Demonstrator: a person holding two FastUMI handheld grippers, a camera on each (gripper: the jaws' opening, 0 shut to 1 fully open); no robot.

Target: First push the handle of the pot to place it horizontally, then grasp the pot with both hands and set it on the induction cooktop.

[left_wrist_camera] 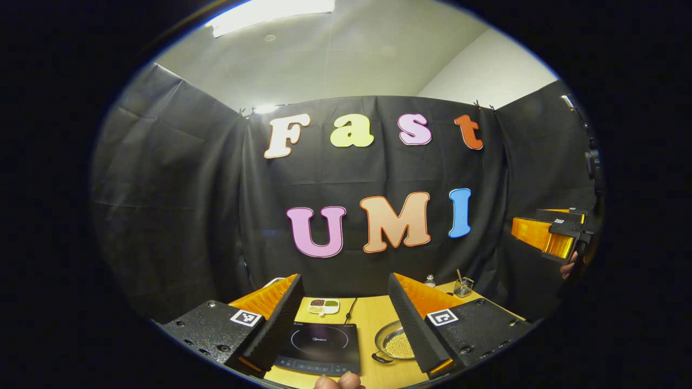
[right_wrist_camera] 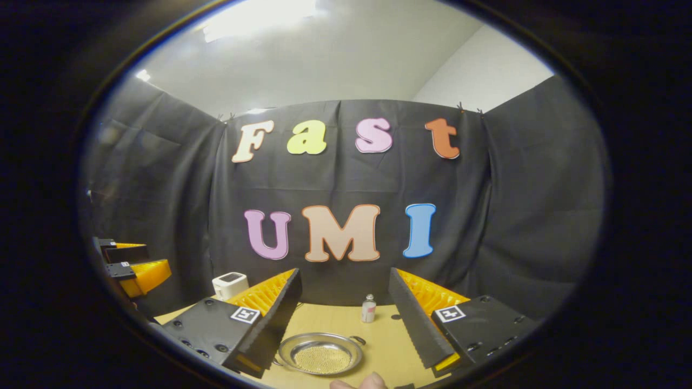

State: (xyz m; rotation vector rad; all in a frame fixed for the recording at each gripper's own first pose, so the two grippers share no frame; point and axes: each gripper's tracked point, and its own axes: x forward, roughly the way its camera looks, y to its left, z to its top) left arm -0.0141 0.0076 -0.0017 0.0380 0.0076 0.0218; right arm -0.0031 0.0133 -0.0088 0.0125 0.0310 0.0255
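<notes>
A shallow silver pot (left_wrist_camera: 399,344) holding small yellowish beads sits on the wooden table (left_wrist_camera: 373,319), just right of the black induction cooktop (left_wrist_camera: 319,346). A dark loop handle (left_wrist_camera: 380,357) sticks out at its near left. My left gripper (left_wrist_camera: 344,281) hovers open above cooktop and pot, with nothing between its fingers. In the right gripper view the pot (right_wrist_camera: 319,354) lies below my right gripper (right_wrist_camera: 344,275), which is open and holds nothing. Small handle loops show at the pot's far right (right_wrist_camera: 357,340) and near left. The right gripper (left_wrist_camera: 546,237) hangs high at the right edge of the left gripper view.
A small dish of beans (left_wrist_camera: 323,306) and a cable (left_wrist_camera: 350,310) lie behind the cooktop. A bottle (right_wrist_camera: 368,309) stands behind the pot, a glass with sticks (left_wrist_camera: 463,287) at the far right, a white box (right_wrist_camera: 230,284) at the far left. A fingertip (left_wrist_camera: 338,381) shows at the bottom.
</notes>
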